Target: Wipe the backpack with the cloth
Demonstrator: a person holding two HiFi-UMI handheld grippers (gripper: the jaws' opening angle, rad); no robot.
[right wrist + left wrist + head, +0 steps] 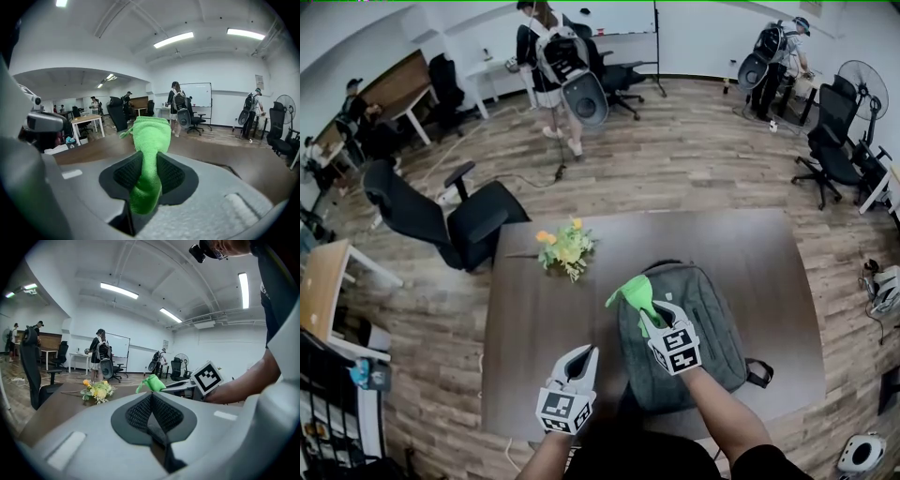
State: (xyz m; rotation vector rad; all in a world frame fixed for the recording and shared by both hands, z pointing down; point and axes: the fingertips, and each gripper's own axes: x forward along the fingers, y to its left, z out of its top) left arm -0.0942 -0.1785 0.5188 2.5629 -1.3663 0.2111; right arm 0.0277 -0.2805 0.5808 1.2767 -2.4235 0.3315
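A grey backpack (pixel 703 328) lies flat on the dark brown table (pixel 534 319), near its front edge. My right gripper (pixel 652 316) is shut on a bright green cloth (pixel 635 294), held above the backpack's left upper part. In the right gripper view the green cloth (pixel 149 154) is pinched between the jaws and sticks out ahead. My left gripper (pixel 581 360) hovers over the table left of the backpack, jaws together with nothing in them. The left gripper view shows the green cloth (pixel 152 383) and the right gripper's marker cube (pixel 207 377) ahead.
A small bunch of yellow flowers (pixel 565 247) lies on the table beyond the backpack's left side. A black office chair (pixel 450 220) stands at the table's far left corner. People with backpacks stand at the back of the room (pixel 558 66).
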